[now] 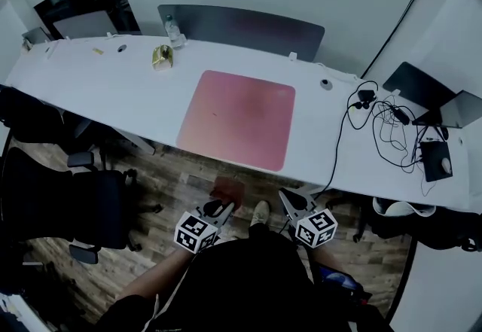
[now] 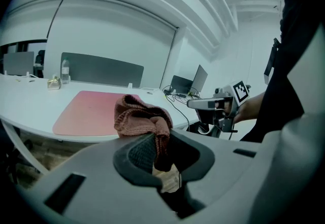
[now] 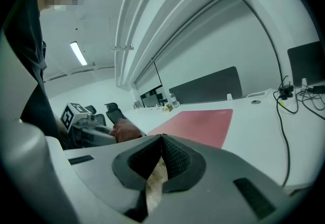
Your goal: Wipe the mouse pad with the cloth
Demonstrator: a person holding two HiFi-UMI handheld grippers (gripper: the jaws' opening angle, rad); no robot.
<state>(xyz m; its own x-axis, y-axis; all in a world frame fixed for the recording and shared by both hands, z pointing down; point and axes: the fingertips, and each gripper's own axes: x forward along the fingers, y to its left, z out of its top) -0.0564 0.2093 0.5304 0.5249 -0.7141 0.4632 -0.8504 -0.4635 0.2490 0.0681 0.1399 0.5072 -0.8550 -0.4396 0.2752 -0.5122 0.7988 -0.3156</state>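
An office is shown: a long white desk is run across the upper half of the head view, backed by a curved grey partition screen and laid with a flat pink rectangular mouse pad. Open dark laptops and a tangle of thin black cables are seen at the right of the frame. Black wheeled office chairs are parked at the lower left on a brown wood-plank floor.

Mouse pad lies bare by the desk's front edge, so coming in from the front is wide open. Cables clutter the right end. A bottle and some gold thing (too small to tell) sit back-left.
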